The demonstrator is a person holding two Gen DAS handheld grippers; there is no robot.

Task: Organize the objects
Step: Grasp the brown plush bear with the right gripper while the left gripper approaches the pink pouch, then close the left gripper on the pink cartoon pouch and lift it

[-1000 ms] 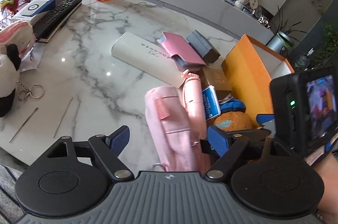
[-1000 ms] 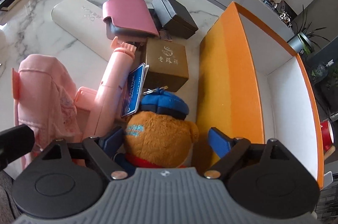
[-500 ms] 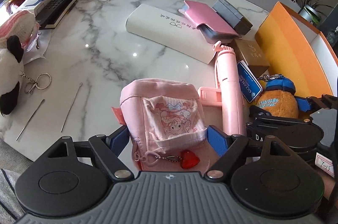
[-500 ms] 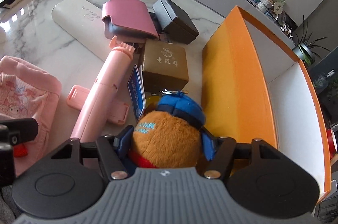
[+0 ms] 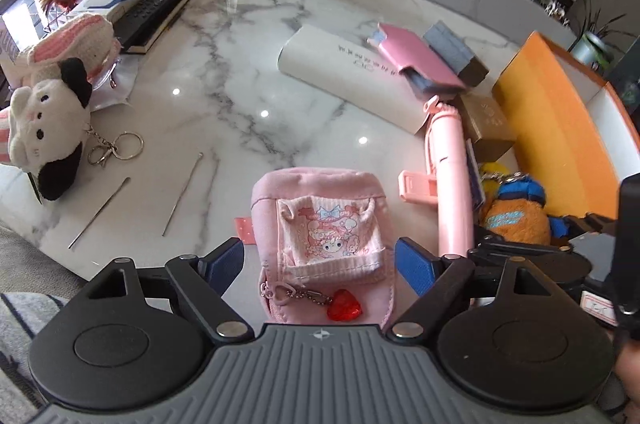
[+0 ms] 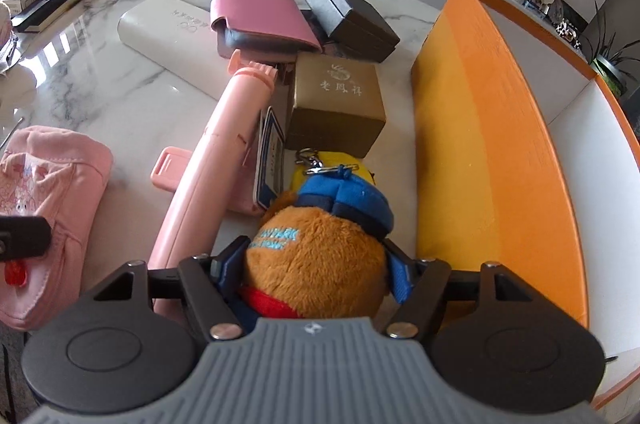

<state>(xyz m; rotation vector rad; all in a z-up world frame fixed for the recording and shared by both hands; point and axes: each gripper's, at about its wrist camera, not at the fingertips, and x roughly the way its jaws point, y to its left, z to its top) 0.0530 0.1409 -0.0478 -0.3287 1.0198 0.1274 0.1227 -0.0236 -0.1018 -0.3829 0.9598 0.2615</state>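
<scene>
A brown plush bear [image 6: 316, 248] with a blue cap lies on the marble table beside the orange box [image 6: 492, 128]. My right gripper [image 6: 316, 270] has both blue pads against the bear's sides, and its jaws are opening slightly with the bear still between them. In the left wrist view the bear [image 5: 516, 220] shows at the right edge. A pink cartoon pouch [image 5: 320, 208] with a red heart charm [image 5: 344, 310] lies between the fingers of my left gripper [image 5: 320, 264]. That gripper is open, with a small gap on each side of the pouch.
A pink selfie stick [image 6: 224, 152], a gold box [image 6: 336, 100], a dark box [image 6: 352, 20], a pink wallet [image 6: 260, 16] and a white case [image 6: 168, 32] crowd the space left of the orange box. A panda plush keychain [image 5: 44, 128], two metal pins [image 5: 184, 192] and a remote [image 5: 160, 4] lie at the left.
My right jaws closed from wide apart onto the bear. My left gripper swung over the pink pouch, which now lies between its fingers; the pads stand slightly wider than half a second ago.
</scene>
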